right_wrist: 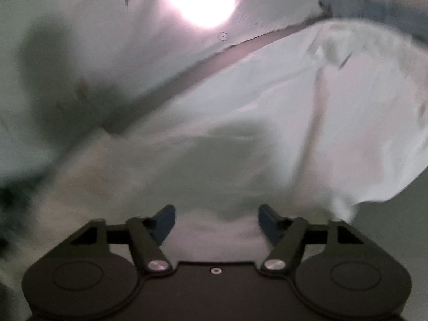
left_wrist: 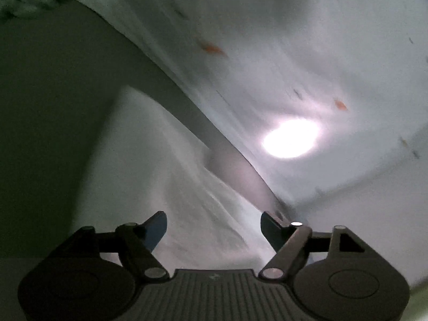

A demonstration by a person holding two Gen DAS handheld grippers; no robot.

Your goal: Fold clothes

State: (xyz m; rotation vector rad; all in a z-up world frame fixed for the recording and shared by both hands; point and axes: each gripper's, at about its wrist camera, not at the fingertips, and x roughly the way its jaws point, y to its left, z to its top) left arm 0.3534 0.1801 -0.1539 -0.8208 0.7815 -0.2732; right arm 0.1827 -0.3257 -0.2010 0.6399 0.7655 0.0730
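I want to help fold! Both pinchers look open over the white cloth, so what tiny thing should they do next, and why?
Probably lower the left tool onto the white cloth garment's near edge and pinch it. Both it and the right tool stand open and hold nothing, while the cloth lies rumpled below, so no fold can start until an edge is gripped.

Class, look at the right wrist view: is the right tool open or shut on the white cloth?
Open. The right tool shows a clear gap between its blue fingertips; the white cloth lies beyond, unpinched.
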